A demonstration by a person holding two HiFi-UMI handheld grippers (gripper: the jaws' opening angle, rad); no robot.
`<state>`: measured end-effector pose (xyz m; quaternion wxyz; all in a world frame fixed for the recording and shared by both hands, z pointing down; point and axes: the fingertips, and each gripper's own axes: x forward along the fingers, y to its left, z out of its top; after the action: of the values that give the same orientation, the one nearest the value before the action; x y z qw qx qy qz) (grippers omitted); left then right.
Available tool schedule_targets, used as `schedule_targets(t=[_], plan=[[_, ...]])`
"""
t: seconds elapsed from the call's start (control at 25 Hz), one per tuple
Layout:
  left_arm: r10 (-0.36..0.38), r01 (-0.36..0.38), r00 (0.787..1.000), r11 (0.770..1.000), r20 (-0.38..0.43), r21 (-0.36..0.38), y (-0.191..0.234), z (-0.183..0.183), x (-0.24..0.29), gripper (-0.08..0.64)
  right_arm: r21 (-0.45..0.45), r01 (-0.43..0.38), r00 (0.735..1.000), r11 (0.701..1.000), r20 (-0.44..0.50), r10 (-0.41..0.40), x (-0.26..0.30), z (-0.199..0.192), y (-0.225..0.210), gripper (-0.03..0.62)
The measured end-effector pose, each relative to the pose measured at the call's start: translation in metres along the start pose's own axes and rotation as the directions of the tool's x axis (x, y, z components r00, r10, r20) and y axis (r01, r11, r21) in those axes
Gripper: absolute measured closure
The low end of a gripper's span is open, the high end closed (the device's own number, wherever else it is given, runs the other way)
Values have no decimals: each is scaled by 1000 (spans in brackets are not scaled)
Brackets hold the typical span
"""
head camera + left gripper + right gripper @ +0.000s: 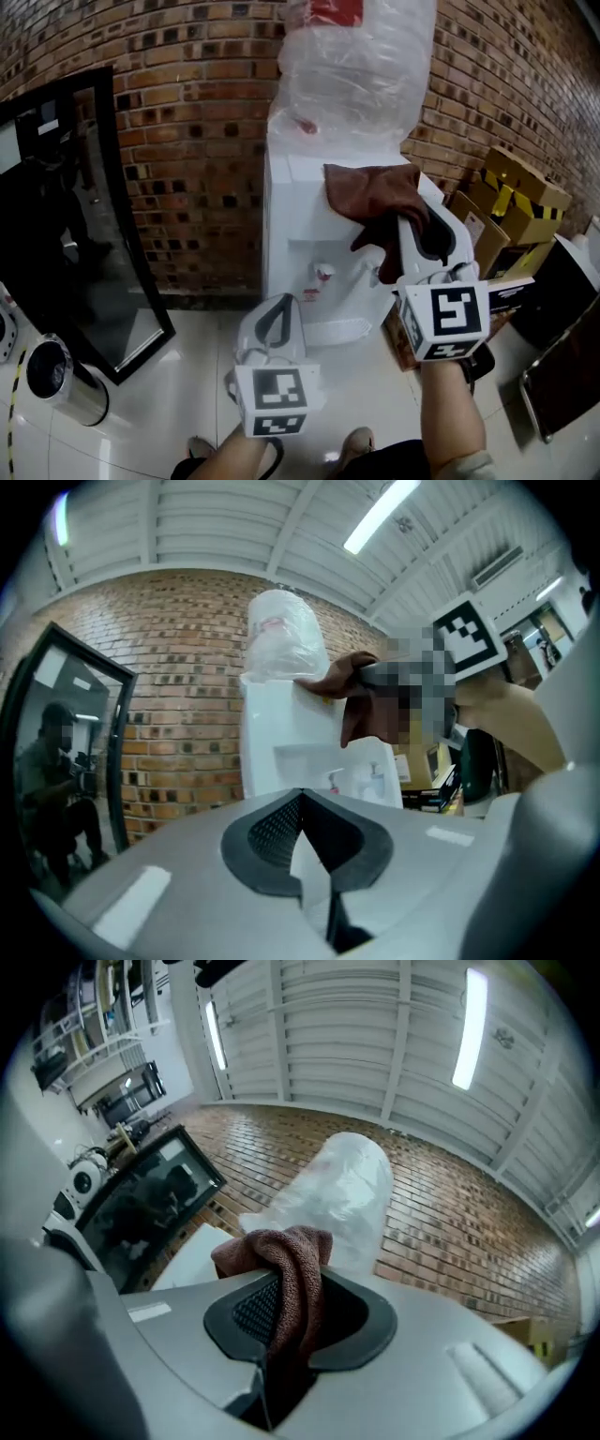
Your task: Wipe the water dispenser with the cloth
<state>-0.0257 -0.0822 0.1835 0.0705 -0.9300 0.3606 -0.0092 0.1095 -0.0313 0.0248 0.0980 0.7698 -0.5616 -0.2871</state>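
The white water dispenser [305, 225] stands against the brick wall, with a plastic-wrapped bottle [352, 66] on top. A brown cloth [375, 192] lies bunched on the dispenser's top right edge. My right gripper [420, 223] is shut on that cloth; in the right gripper view the cloth [292, 1255] runs down between the jaws [281, 1283], with the bottle [342, 1194] behind. My left gripper [278, 304] hangs lower, in front of the dispenser's base, shut on nothing. The left gripper view has its tips [300, 797] together, the dispenser [281, 733] ahead and the cloth [361, 700] up to the right.
A black-framed glass door [84, 216] leans at the left, with a steel bin [56, 380] on the white tiled floor beside it. Cardboard boxes [511, 202] and a black chair [562, 375] crowd the right side. Two taps [322, 274] sit in the dispenser's front recess.
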Motion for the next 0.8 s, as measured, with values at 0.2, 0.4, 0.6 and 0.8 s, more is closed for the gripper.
schedule_targets(t=[0.2, 0.4, 0.6, 0.8], plan=[[133, -133, 990, 991, -53, -1, 65, -29, -18, 560, -6, -161, 981, 987, 108, 160, 10, 21, 110, 504], [221, -219, 973, 975, -65, 34, 102, -42, -28, 560, 17, -184, 980, 983, 84, 182, 28, 11, 154, 503], [223, -222, 973, 975, -59, 22, 101, -42, -18, 560, -36, -140, 988, 990, 63, 142, 36, -3, 149, 505], [148, -146, 988, 988, -51, 39, 65, -44, 0, 560, -6, -55, 997, 998, 50, 56, 31, -21, 107, 504]])
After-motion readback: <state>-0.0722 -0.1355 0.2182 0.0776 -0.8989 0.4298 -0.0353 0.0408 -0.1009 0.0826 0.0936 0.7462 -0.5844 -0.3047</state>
